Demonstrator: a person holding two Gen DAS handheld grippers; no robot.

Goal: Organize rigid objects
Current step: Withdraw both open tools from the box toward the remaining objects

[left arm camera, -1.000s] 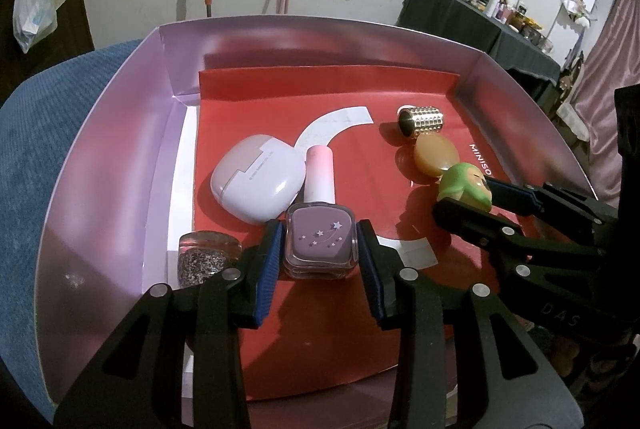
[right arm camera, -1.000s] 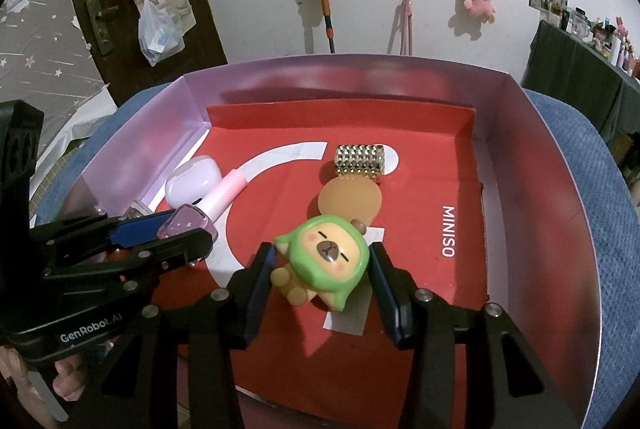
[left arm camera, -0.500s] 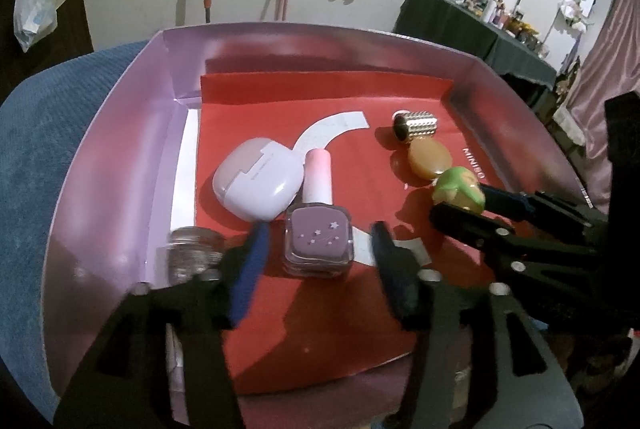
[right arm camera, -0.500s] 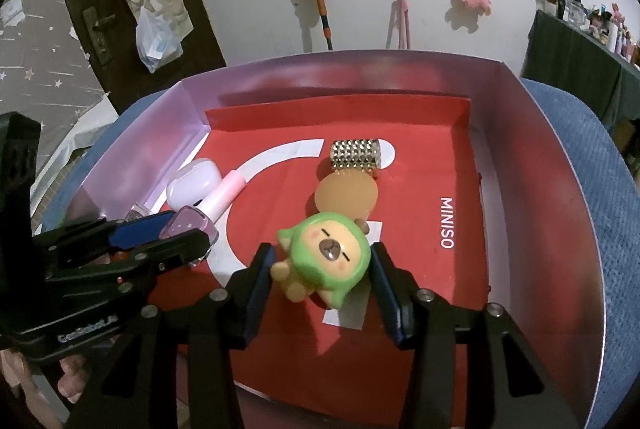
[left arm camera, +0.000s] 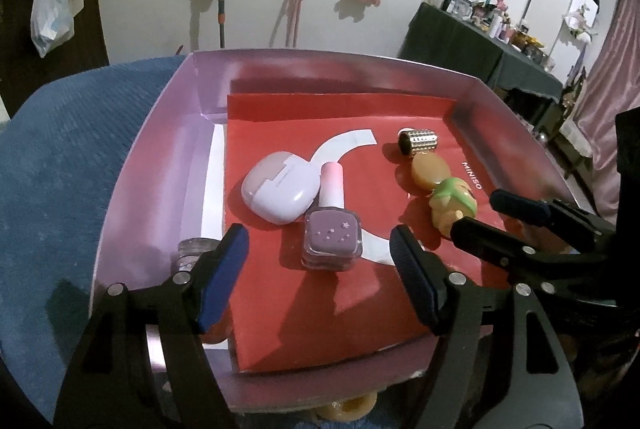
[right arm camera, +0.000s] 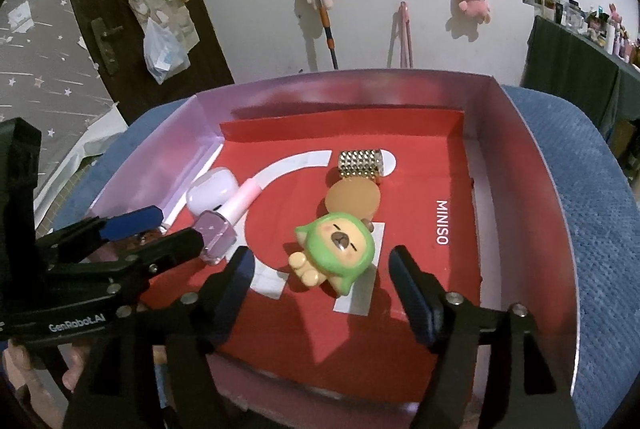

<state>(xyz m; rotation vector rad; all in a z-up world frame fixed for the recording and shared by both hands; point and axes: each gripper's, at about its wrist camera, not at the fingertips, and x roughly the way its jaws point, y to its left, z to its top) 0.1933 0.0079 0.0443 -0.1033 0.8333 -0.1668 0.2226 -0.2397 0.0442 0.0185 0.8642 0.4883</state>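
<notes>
Release step: both jaws spread, left gripper [left arm camera: 320,273] off nail polish [left arm camera: 331,239], right gripper [right arm camera: 322,293] off figurine [right arm camera: 334,253]; next, withdraw.

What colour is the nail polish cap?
Pale pink, fading lighter toward the bottle; the nail polish cap shows best in the left wrist view.

A glossy purple bottle [left arm camera: 331,237], a studded metallic cylinder [left arm camera: 420,141] and a matt red paper liner [left arm camera: 328,317] are seen.
</notes>
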